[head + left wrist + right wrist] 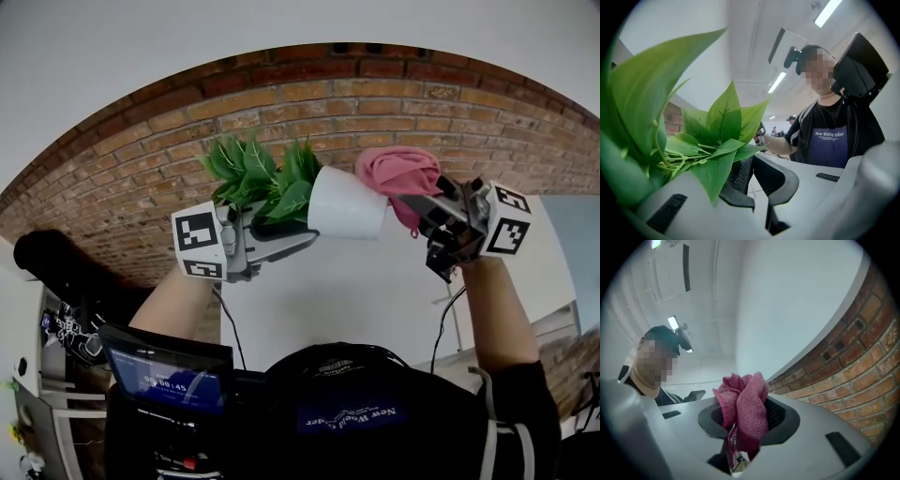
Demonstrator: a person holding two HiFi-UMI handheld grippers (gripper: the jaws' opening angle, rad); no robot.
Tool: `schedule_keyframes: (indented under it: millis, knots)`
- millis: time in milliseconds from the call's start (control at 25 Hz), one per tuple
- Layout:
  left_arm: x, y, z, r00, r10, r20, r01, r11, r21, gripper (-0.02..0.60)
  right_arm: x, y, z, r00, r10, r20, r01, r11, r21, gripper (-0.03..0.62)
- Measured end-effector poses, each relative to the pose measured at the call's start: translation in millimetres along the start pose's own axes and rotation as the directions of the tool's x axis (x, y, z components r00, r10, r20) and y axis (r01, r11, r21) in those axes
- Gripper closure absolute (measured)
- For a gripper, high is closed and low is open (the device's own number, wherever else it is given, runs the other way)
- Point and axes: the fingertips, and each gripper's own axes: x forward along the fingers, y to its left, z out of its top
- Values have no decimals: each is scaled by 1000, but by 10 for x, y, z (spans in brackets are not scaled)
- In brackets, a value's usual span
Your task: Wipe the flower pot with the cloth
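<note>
A white flower pot (347,204) with a green leafy plant (262,173) hangs in the air, tipped on its side with its base pointing right. My left gripper (291,239) is shut on the pot's rim, and leaves (717,136) crowd around its jaws in the left gripper view, where the left gripper (752,173) shows pinched together. My right gripper (412,211) is shut on a bunched pink cloth (398,173), which rests against the upper edge of the pot's base. In the right gripper view the cloth (747,413) bulges out between the right gripper's (745,423) jaws.
A curved brick wall (281,103) runs behind the pot. A white tabletop (375,291) lies below both grippers. A small screen (169,375) sits at the lower left near the person's body. Both gripper views show the person wearing a dark shirt.
</note>
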Motion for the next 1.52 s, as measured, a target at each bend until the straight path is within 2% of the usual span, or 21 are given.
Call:
schedule_keyframes:
  millis: [80, 200, 280, 400, 640, 760, 960, 1120, 1240, 1320, 1520]
  knots:
    - [-13, 84, -192, 997, 46, -68, -46, 999, 4, 575, -9, 82, -1, 1000, 11, 5, -11, 1000, 0, 485]
    - [-36, 181, -563, 976, 104, -189, -102, 995, 20, 575, -82, 73, -34, 1000, -8, 18, 8, 1000, 8, 485]
    - [-50, 211, -864, 949, 131, -288, -121, 991, 52, 575, -157, -10, -108, 999, -41, 16, 41, 999, 21, 485]
    - [-82, 190, -1350, 888, 144, -436, -114, 989, 96, 575, -288, -159, -271, 995, -94, 15, 93, 994, 61, 485]
    - [-171, 162, -1967, 817, 159, -554, -132, 987, 89, 575, -482, -394, -671, 986, -169, -3, 168, 974, 150, 485]
    - [-223, 136, -2257, 759, 161, -631, -117, 987, 110, 575, -587, -531, -872, 978, -209, -17, 208, 960, 189, 485]
    - [-345, 17, -2749, 636, 154, -756, -73, 987, 140, 575, -760, -722, -1270, 962, -267, -51, 271, 928, 257, 485]
    - [-387, -72, -3041, 557, 132, -820, -23, 989, 144, 575, -827, -771, -1452, 958, -281, -58, 285, 911, 297, 485]
    - [-442, -108, -3305, 471, 127, -873, 20, 988, 154, 574, -837, -766, -1537, 957, -281, -68, 288, 907, 306, 485]
    - [-474, -125, -3482, 422, 120, -899, 37, 988, 149, 574, -835, -758, -1578, 957, -281, -73, 289, 905, 311, 485]
    - [-544, -148, -3858, 331, 103, -938, 52, 991, 127, 574, -878, -746, -1643, 954, -286, -87, 298, 900, 318, 485]
